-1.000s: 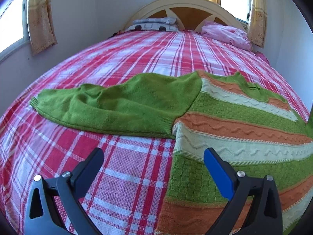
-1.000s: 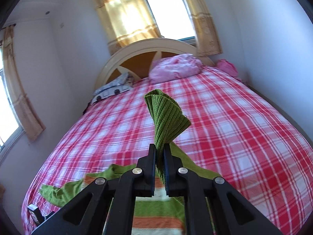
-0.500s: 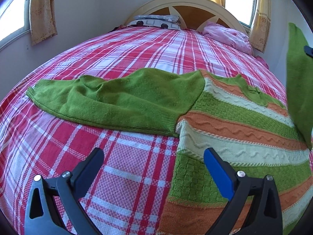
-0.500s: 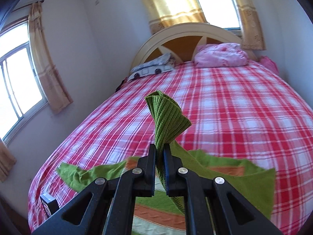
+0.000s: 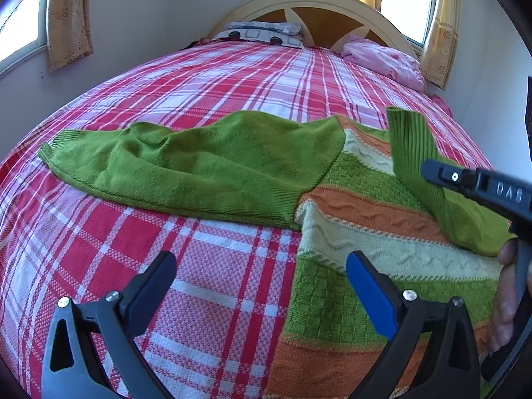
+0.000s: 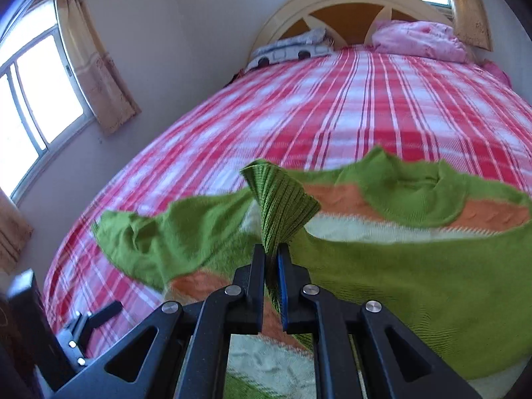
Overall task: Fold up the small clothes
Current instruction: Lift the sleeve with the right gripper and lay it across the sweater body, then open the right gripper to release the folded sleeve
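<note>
The right gripper [image 6: 272, 259], fingers clamped on the sweater's [image 5: 382, 232] ribbed cuff [image 6: 279, 206], has swung the sleeve across the striped body toward 9 o'clock, starting the fold; the left gripper [image 5: 262, 266] hovers wide open, empty.

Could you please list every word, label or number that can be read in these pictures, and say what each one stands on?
"DAS" – raised letters on the black body of the right tongs, seen from the left wrist view.
No other text is readable; the pillow at the headboard shows only shapes.
</note>
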`<state>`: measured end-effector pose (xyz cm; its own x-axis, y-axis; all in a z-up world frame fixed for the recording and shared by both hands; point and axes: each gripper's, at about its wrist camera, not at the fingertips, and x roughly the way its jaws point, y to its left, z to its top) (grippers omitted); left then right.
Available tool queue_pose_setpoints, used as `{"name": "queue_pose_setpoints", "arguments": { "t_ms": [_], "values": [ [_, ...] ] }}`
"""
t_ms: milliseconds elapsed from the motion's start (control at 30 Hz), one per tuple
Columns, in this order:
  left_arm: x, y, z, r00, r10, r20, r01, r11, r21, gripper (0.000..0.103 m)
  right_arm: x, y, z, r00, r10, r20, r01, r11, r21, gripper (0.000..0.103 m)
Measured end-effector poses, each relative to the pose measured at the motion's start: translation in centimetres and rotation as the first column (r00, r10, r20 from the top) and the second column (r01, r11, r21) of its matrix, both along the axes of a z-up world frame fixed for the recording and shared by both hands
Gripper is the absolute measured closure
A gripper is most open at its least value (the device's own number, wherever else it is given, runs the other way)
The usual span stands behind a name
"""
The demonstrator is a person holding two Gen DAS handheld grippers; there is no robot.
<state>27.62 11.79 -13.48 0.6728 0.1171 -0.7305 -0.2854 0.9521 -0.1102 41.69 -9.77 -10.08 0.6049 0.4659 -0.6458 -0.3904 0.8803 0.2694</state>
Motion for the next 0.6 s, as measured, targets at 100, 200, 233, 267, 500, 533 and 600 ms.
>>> {"name": "queue_pose_setpoints", "arguments": {
  "t_ms": [100,200,233,267,500,533,600],
  "values": [
    [0.0,-0.1,0.0,1.0,-0.029,0.001,0.029,0.999,-0.013,0.0,-1.4,-0.8,-0.6,0.998,0.05,-0.044,-0.05,0.999,0.002,0.041],
    [-0.2,-0.1,0.3,0.998,-0.053,0.025,0.054,0.998,-0.041,0.0,-3.9,-2.4,0.0,0.997,0.073,-0.015,-0.073,0.997,-0.028,0.041],
    [-0.3,-0.1,0.6,0.996,-0.08,0.032,0.082,0.995,-0.061,0.0,-4.6,-2.9,0.2,0.998,0.069,-0.015,-0.069,0.997,-0.036,0.041],
    [-0.3,-0.1,0.8,0.995,-0.089,0.036,0.092,0.993,-0.077,0.0,-5.4,-3.7,0.4,0.998,0.06,-0.017,-0.061,0.997,-0.039,0.041],
    [1.4,-3.1,5.3,0.967,-0.239,0.086,0.24,0.971,-0.001,0.0,-9.3,-9.3,0.3,0.991,-0.118,0.07,0.128,0.976,-0.176,0.041],
    [2.1,-3.6,5.5,0.965,-0.252,0.074,0.251,0.968,0.022,0.0,-9.4,-9.6,-0.2,0.989,-0.131,0.065,0.141,0.972,-0.19,0.041],
    [3.6,-4.8,5.2,0.954,-0.298,0.042,0.296,0.954,0.043,0.003,-9.8,-10.1,-1.4,0.989,-0.138,0.05,0.145,0.972,-0.184,0.041]
  ]
}}
